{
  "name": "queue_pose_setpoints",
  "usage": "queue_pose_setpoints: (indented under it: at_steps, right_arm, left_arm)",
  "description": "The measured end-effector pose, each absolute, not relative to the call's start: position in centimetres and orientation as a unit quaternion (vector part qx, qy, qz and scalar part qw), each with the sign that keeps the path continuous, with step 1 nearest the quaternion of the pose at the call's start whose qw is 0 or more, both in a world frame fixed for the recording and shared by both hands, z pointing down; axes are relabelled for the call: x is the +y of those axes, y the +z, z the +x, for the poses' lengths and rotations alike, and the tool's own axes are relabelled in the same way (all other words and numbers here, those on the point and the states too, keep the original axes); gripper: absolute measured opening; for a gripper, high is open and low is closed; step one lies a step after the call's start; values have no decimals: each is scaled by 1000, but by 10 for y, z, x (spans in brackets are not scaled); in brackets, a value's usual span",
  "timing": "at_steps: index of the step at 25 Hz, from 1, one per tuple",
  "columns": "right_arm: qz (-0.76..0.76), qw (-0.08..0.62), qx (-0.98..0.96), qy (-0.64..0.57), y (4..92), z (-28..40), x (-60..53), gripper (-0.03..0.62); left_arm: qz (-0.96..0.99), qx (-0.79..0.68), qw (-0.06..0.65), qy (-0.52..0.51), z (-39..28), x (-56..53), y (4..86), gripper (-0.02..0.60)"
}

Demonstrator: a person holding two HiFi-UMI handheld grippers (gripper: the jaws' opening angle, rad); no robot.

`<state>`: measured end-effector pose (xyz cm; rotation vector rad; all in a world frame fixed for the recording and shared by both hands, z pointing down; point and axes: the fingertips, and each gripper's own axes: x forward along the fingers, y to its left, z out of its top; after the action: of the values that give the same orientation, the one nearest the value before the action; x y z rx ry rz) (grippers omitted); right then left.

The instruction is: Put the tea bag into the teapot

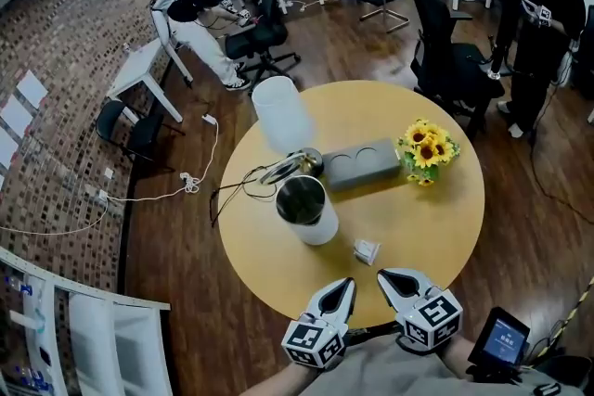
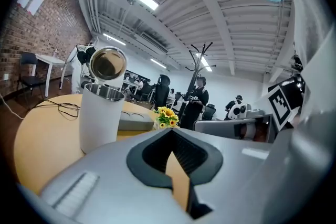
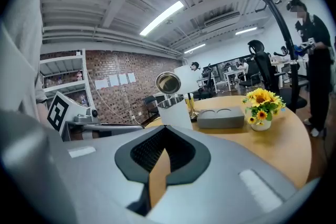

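The white teapot (image 1: 308, 210) stands near the middle of the round wooden table (image 1: 445, 227), its hinged lid (image 1: 281, 169) tipped open. A small white tea bag (image 1: 367, 250) lies on the table to the teapot's right and nearer to me. Both grippers hover at the table's near edge, side by side, with nothing in them. My left gripper (image 1: 344, 285) is shut; the teapot (image 2: 100, 118) is ahead of it to the left. My right gripper (image 1: 384, 275) is shut too, just short of the tea bag, with the teapot (image 3: 173, 110) beyond. Neither gripper view shows the tea bag.
A grey two-hollow tray (image 1: 362, 164) sits behind the teapot, a small pot of sunflowers (image 1: 425, 150) to its right, and a tall white cylinder (image 1: 281, 111) at the far left edge. A black cable (image 1: 232, 192) trails off the left. Office chairs and people stand beyond.
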<state>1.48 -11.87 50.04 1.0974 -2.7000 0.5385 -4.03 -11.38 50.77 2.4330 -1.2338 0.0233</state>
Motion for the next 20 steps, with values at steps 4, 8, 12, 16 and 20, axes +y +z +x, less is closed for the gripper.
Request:
queue_pose_setpoints:
  at_steps: [4,8,12,16,20]
  right_arm:
    - [372,93,-906,177,501,14,-130,8]
    - [368,92,-908,178,501,18,-146,8]
    - [368,96,-908,177,509,21,-159,9]
    - [364,119,-906,178,526,25,-173,8]
    - [356,144,-905,186,558,24,-188,8]
  left_arm:
    - [873,-441,207,8,-43,-126,509,0]
    - [870,-445,210,5,-38,-140,508,0]
    - [868,-448,214,12,-35,-152,515,0]
    - [861,-456,224,28,-33,-164,534,0]
    - [854,-460,235,52,-30,-181,565,0]
